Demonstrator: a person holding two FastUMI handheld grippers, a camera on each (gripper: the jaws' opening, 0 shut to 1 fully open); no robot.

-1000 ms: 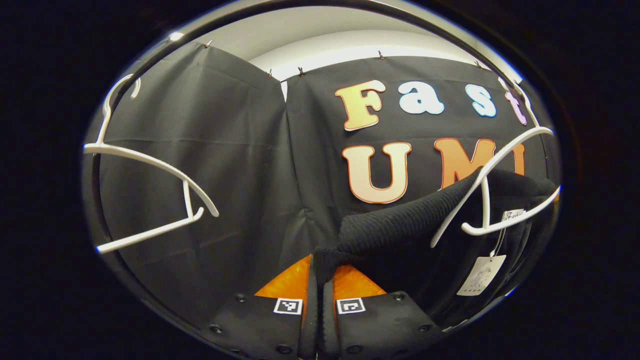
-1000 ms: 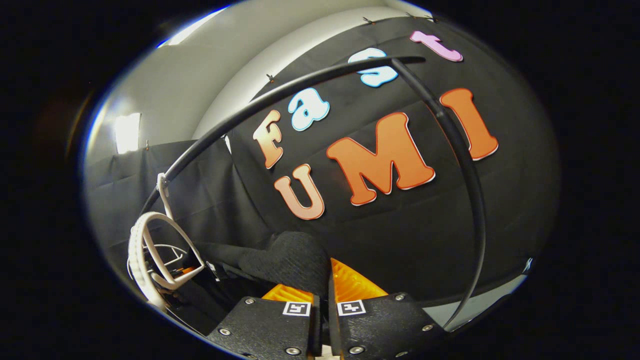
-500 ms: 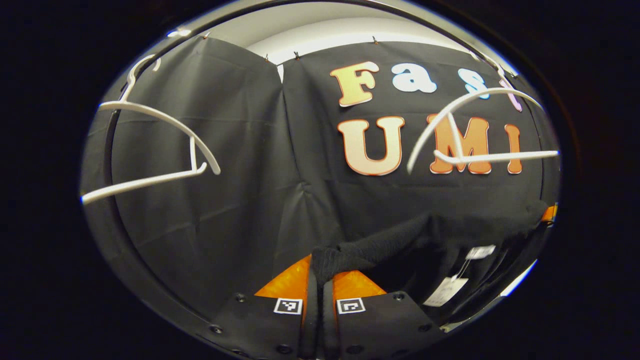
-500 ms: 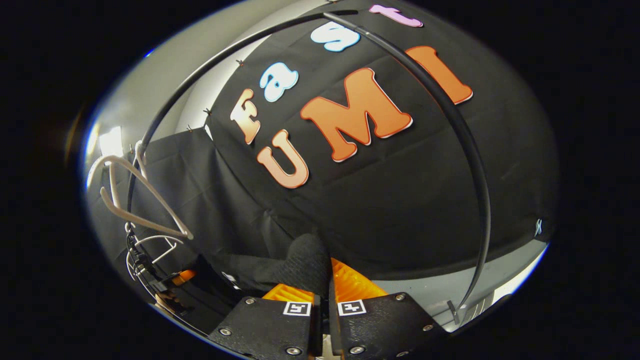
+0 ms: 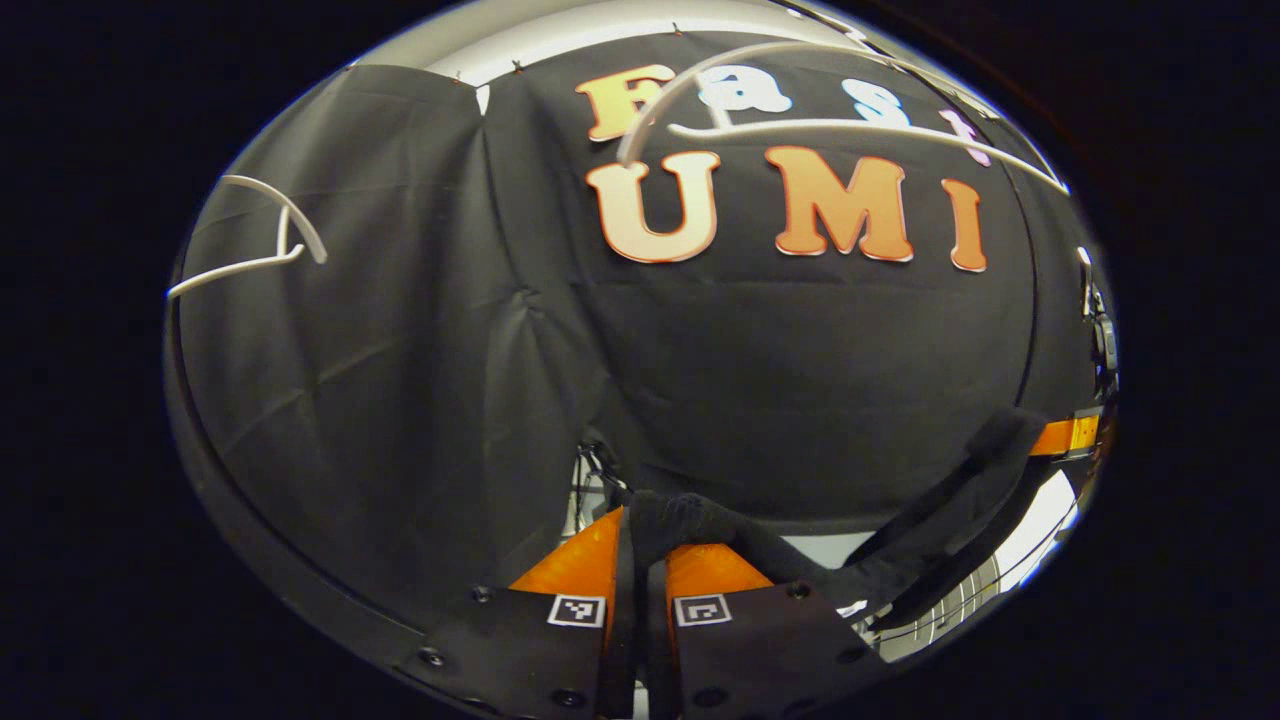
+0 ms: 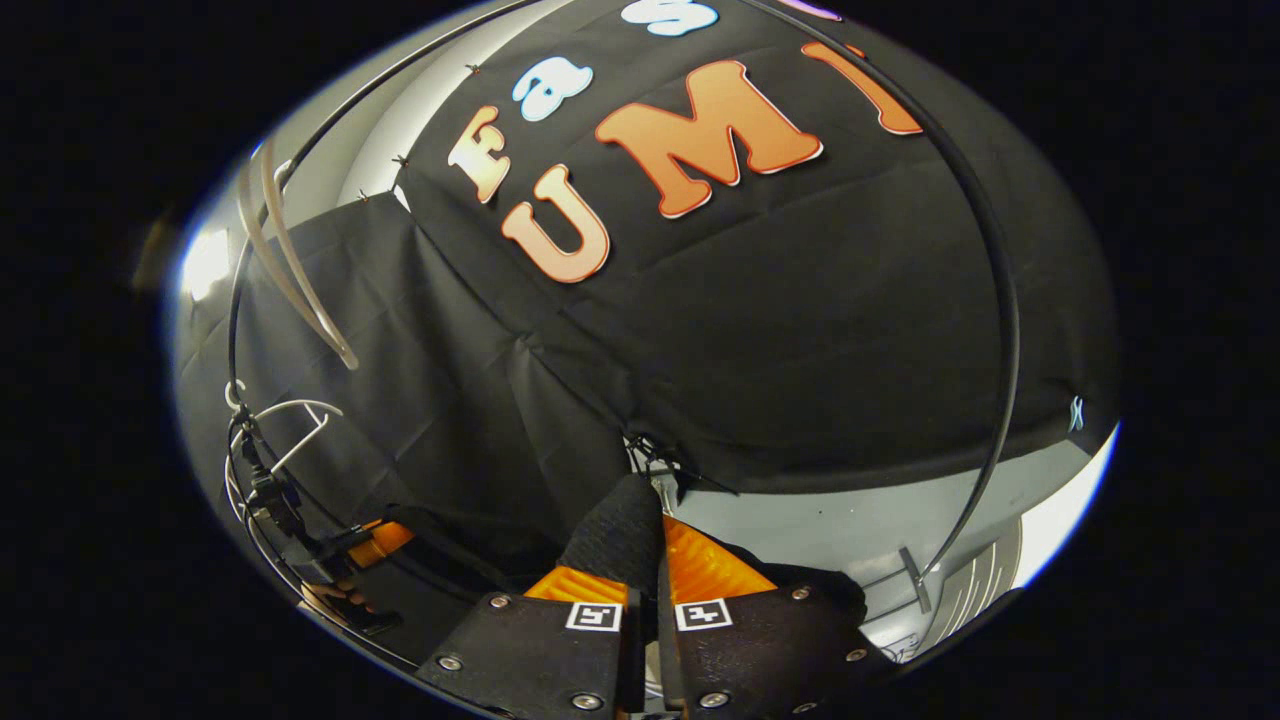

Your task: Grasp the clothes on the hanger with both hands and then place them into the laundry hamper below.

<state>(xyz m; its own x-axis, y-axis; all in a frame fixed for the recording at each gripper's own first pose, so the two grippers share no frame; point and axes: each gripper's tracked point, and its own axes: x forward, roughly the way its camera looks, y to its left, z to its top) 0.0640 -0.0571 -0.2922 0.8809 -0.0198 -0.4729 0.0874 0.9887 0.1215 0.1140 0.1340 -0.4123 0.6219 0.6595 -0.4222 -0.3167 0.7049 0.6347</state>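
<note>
My left gripper [image 5: 640,545] pinched tight on black knit garment [image 5: 700,520] | my right gripper [image 6: 655,545] clamped on other end of it | cloth sags between the two, below rail [image 6: 985,250] | white plastic hangers [image 5: 255,235] bare, up nr rail | hamper: can't tell where

In the left gripper view, the left gripper [image 5: 634,560] sits at 6 o'clock with its two fingers pressed together on a fold of the dark garment [image 5: 900,540]. In the right gripper view, the right gripper [image 6: 648,570] also sits at 6 o'clock, its fingers clamped on the same garment.
</note>
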